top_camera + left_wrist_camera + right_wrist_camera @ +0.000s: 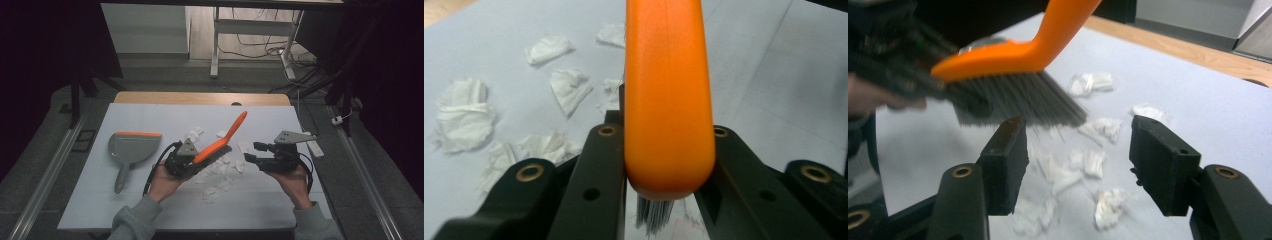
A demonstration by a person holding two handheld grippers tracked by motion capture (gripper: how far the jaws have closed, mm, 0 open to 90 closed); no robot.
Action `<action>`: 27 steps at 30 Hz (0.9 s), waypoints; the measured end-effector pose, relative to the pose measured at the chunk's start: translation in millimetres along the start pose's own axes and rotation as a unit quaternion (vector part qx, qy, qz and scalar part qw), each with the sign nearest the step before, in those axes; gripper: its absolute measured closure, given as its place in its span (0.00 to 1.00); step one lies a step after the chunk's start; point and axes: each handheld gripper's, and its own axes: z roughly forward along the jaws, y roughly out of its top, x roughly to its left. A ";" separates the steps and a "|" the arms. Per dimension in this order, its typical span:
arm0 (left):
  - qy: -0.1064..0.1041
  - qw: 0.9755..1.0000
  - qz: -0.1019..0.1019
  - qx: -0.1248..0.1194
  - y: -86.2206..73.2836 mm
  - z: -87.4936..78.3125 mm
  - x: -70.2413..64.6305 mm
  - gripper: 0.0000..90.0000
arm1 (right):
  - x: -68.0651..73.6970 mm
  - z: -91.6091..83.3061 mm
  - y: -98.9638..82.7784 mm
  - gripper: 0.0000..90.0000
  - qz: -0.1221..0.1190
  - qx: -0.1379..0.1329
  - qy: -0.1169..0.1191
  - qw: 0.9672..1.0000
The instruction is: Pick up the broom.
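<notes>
My left gripper (186, 162) pinches the orange brush (220, 142) by its head, handle angled up over the paper scraps (216, 172) on the table (150, 210). My right gripper (257, 152) has jaws spread, nothing between them, beside the bristles.

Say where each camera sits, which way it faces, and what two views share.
High view: above the near side, facing forward and down on the table; both forearms, left gripper, right gripper.
Left gripper view: along its jaws, shut on the brush.
Right gripper view: over open jaws toward the scraps.
All three share brush and scraps.
</notes>
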 end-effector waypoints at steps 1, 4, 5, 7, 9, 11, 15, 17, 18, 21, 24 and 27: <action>-0.002 1.000 0.002 0.007 0.4 0.0 0.7 0.88 | 0.8 -1.0 -0.2 0.45 -0.010 0.005 -0.001 1.000; -0.005 1.000 0.009 0.022 1.6 0.9 0.9 0.88 | 6.0 -3.0 1.9 0.46 -0.033 0.025 0.005 0.999; -0.006 1.000 0.013 0.027 2.0 0.9 0.8 0.88 | 9.3 -3.1 3.7 0.46 -0.044 0.033 0.006 0.998; -0.012 0.999 0.018 0.035 3.0 1.6 0.4 0.88 | 16.4 -2.7 7.1 0.46 -0.064 0.039 0.006 0.997; -0.012 0.999 0.025 0.044 3.9 2.5 -1.2 0.88 | 21.6 -2.1 9.3 0.46 -0.073 0.041 0.013 0.996; -0.017 0.998 0.031 0.050 4.3 4.3 -2.6 0.88 | 24.8 -1.7 10.1 0.45 -0.083 0.042 0.011 0.996; -0.024 0.996 0.047 0.073 5.4 10.9 -6.5 0.88 | 24.9 -0.2 10.8 0.45 -0.092 0.052 0.006 0.994; -0.029 0.995 0.054 0.085 6.0 15.3 -9.3 0.88 | 26.0 1.2 11.4 0.44 -0.097 0.068 -0.005 0.993; -0.031 0.994 0.059 0.090 6.2 17.4 -10.8 0.88 | 27.6 2.3 11.4 0.43 -0.101 0.074 -0.005 0.992; -0.039 0.991 0.066 0.108 6.5 23.0 -15.5 0.88 | 34.1 4.8 12.6 0.41 -0.120 0.087 -0.004 0.989; -0.041 0.989 0.080 0.120 6.7 26.4 -21.2 0.88 | 38.5 6.8 13.7 0.40 -0.136 0.094 -0.005 0.986; -0.047 0.987 0.094 0.125 7.8 28.6 -27.1 0.88 | 44.5 11.5 13.7 0.40 -0.157 0.115 -0.008 0.981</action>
